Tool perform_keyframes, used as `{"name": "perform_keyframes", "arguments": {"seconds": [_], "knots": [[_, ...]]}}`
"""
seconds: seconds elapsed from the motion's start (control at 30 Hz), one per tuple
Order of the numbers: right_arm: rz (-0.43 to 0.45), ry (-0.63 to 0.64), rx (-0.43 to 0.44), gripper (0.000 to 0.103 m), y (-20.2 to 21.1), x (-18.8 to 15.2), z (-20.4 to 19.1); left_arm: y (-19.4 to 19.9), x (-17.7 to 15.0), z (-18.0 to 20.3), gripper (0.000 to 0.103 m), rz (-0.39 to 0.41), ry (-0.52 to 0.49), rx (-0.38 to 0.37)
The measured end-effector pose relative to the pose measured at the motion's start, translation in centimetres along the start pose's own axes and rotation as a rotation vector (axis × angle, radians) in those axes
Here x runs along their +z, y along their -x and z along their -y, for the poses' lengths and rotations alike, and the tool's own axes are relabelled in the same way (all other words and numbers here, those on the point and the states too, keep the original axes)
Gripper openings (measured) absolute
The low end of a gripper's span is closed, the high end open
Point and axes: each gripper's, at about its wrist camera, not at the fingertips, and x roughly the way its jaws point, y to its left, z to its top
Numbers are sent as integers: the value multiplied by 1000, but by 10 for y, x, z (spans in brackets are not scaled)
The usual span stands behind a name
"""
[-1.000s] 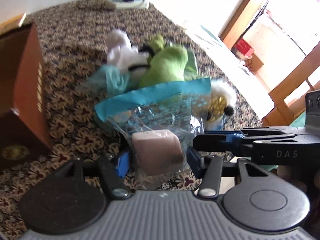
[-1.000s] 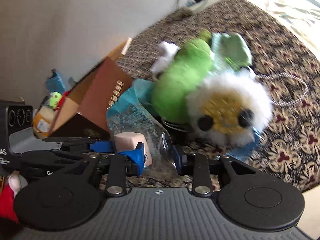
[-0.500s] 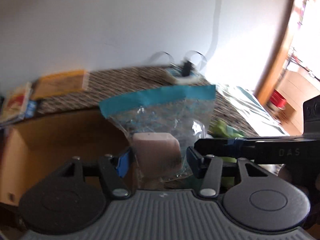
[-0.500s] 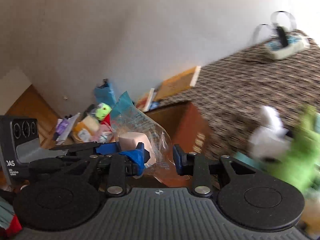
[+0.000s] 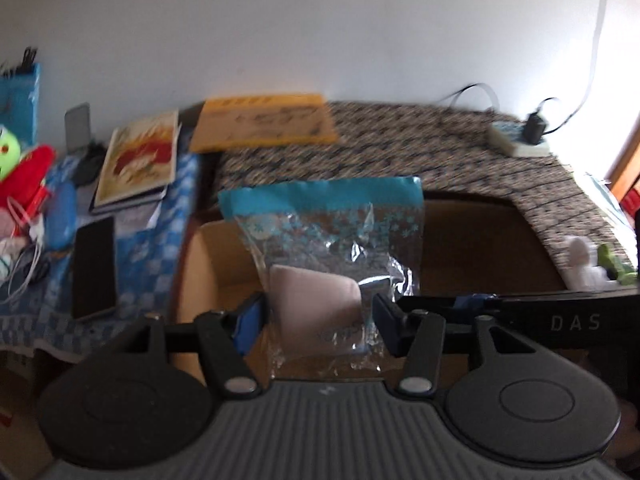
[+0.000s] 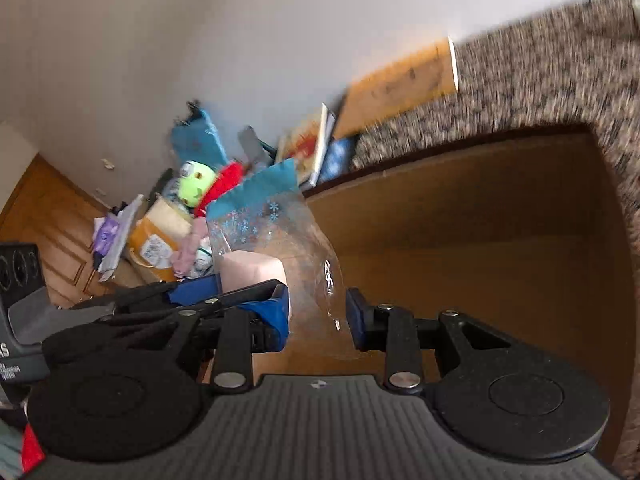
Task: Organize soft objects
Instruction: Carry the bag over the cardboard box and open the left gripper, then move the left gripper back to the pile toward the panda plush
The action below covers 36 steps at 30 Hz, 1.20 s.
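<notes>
My left gripper (image 5: 316, 322) is shut on a clear plastic bag with a blue top (image 5: 332, 240) that holds a pale pink soft block (image 5: 316, 300). It holds the bag above the open brown cardboard box (image 5: 492, 248). My right gripper (image 6: 318, 314) stands open beside the same bag (image 6: 276, 236), with one finger against the bag's side and the left gripper's fingers (image 6: 224, 300) crossing at its left. The box's brown inside (image 6: 480, 240) fills the right wrist view. White and green plush toys (image 5: 592, 264) lie at the far right on the patterned cloth.
The patterned cloth (image 5: 400, 148) covers the table behind the box. A yellow book (image 5: 264, 122), a picture book (image 5: 140, 164), a black phone (image 5: 94, 268) and a power strip (image 5: 520, 140) lie around. A heap of toys and bags (image 6: 188, 200) sits at the left.
Both grippers swung left with the bag, away from the plush toys on the cloth, and are now over the open cardboard box. The left grip on the bag is unchanged.
</notes>
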Motion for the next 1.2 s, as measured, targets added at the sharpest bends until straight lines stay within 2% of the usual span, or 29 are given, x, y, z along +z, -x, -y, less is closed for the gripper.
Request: {"name": "perform_keyframes", "arguments": {"seconds": [0.13, 0.27, 0.53, 0.7, 0.93, 1.03, 1.2], "knots": [[-46, -51, -45, 16, -27, -3, -2, -25, 2, -22, 49, -63, 14, 32], [-41, -64, -64, 18, -30, -5, -4, -27, -3, -27, 63, -68, -7, 73], [77, 50, -128, 18, 2, -16, -16, -9, -10, -5, 67, -23, -80, 57], [178, 95, -168, 18, 40, -22, -16, 13, -9, 30, 68, 27, -150, 10], [301, 119, -198, 18, 94, -30, -6, 40, -5, 92, 68, 76, -188, -88], [371, 99, -217, 18, 126, -36, 11, 48, -9, 127, 68, 90, -232, -139], [441, 50, -275, 19, 185, -48, 51, 49, -21, 194, 68, 69, -291, -257]]}}
